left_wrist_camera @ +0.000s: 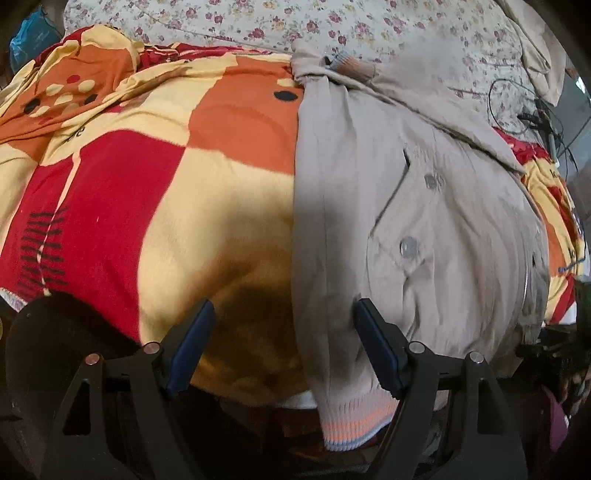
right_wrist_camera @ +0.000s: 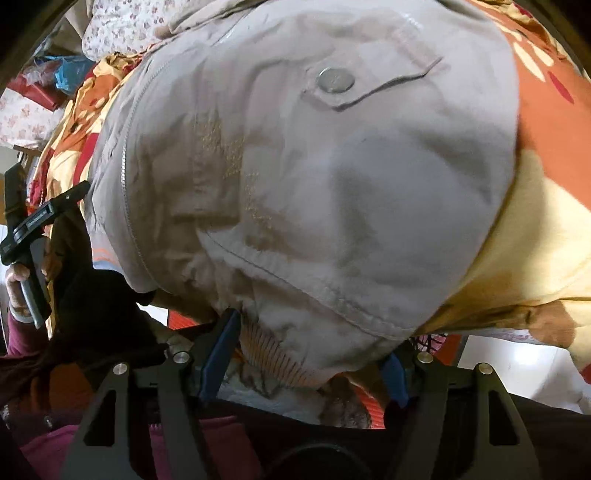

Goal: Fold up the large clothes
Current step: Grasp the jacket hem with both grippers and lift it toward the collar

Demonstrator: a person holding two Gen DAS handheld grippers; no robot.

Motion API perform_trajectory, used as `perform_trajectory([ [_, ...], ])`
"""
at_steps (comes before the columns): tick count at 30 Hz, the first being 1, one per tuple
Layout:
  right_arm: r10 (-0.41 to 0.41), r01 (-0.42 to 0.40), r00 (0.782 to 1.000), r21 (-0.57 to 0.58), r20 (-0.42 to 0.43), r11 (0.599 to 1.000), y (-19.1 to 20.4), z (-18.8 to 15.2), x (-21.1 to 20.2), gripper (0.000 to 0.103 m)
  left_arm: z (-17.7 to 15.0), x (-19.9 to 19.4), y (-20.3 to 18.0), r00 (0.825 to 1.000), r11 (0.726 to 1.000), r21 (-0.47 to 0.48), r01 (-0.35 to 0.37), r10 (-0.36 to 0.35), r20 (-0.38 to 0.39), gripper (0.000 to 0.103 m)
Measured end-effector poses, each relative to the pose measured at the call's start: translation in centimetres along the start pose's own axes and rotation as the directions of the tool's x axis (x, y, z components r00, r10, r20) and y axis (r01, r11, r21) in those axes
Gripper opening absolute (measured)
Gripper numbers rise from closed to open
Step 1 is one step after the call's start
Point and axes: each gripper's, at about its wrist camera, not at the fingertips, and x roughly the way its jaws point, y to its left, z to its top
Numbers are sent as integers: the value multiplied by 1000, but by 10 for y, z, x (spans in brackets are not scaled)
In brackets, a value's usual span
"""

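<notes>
Garment: beige cotton jacket (left_wrist_camera: 424, 206) with round metal snap buttons (left_wrist_camera: 408, 246) and flap pockets, spread on the red, orange and cream patterned blanket (left_wrist_camera: 147, 177) covering the bed.
Long axis: in the left wrist view, runs from the near bed edge toward the far side; ribbed hem with orange and grey stripes (left_wrist_camera: 351, 421) nearest, draped over the edge; a ribbed cuff (left_wrist_camera: 351, 64) bunched at the far end.
Left side of garment: straight folded edge lying along the blanket's orange and cream squares.
Zip: seen in the right wrist view, a long line down the jacket's left part (right_wrist_camera: 127, 192).
Left gripper (left_wrist_camera: 284, 350): fingers spread wide, one over bare blanket, the other over the jacket near the hem; nothing clamped.
Right gripper (right_wrist_camera: 310, 354): fingers wide apart, straddling the bunched ribbed hem (right_wrist_camera: 269, 354); pads not seen pressing the cloth; right pad mostly hidden under fabric.
Behind: white floral-print bedding (left_wrist_camera: 332, 26) beyond the blanket.
Person: hand (right_wrist_camera: 18, 284) with a maroon sleeve holding the other gripper's handle, at the left edge of the right wrist view.
</notes>
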Motion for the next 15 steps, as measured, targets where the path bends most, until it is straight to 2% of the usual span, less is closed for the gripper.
perform_trajectory([
  [3, -7, 7, 1000, -15, 5, 1000, 3, -1, 0, 67, -11, -1, 1, 1000, 1000, 7, 13, -12, -28, 78],
  [4, -5, 6, 1000, -22, 17, 1000, 4, -1, -3, 55, -14, 0, 2, 999, 1000, 10, 23, -23, -38, 78],
  [5, -3, 4, 1000, -31, 27, 1000, 8, -1, -5, 37, -17, 0, 1, 998, 999, 13, 35, -34, -52, 78],
  [7, 2, 1, 998, -55, 55, 998, 11, -1, -11, 24, -20, 1, 0, 997, 999, 19, 43, -42, -62, 78],
  [10, 38, -33, 996, -62, 81, 998, 11, -2, -17, 23, -21, 4, -4, 996, 998, 21, 58, -56, -73, 78],
  [12, 44, -39, 996, -53, 78, 998, 9, -1, -15, 23, -21, 8, -8, 991, 996, 14, 92, -90, -100, 78],
  [15, 54, -52, 996, -27, 71, 998, 6, 0, -9, 32, -25, 12, -18, 987, 992, 40, 117, -112, -114, 78],
])
